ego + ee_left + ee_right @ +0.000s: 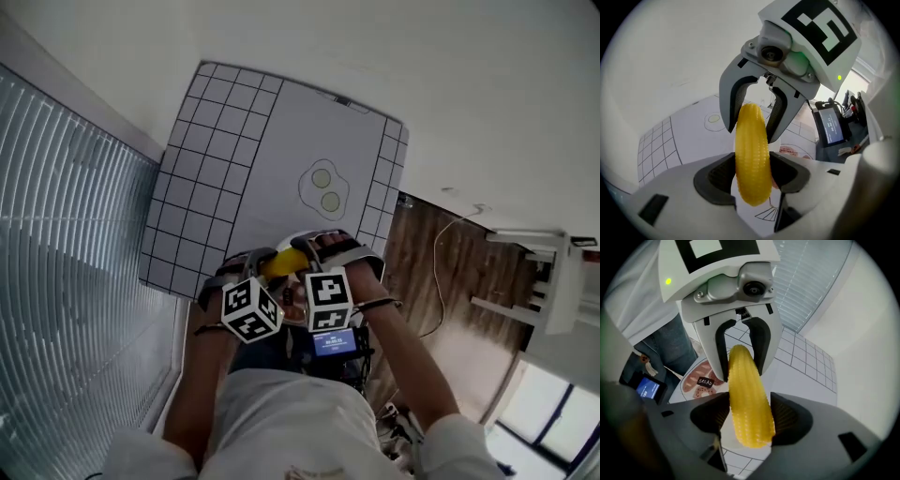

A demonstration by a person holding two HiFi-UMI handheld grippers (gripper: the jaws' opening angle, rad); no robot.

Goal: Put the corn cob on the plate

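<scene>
A yellow corn cob [284, 263] hangs in the air over the near edge of the white mat [244, 141], held at both ends. My left gripper [253, 264] is shut on one end; in the left gripper view the cob [752, 159] fills the gap between my jaws [752, 177]. My right gripper [314, 251] grips the other end, and its pads press the cob [747, 404] on both sides [750, 417]. Each gripper view shows the other gripper facing it: the right gripper [753, 123] and the left gripper [740, 358]. I cannot make out a plate for certain.
The mat has a grid border and printed drawings, among them a fried egg [324, 187] and bread [702, 380]. A small lit screen [335, 342] sits at the person's waist. A ribbed grey surface [66, 244] lies left, wooden floor [441, 272] right.
</scene>
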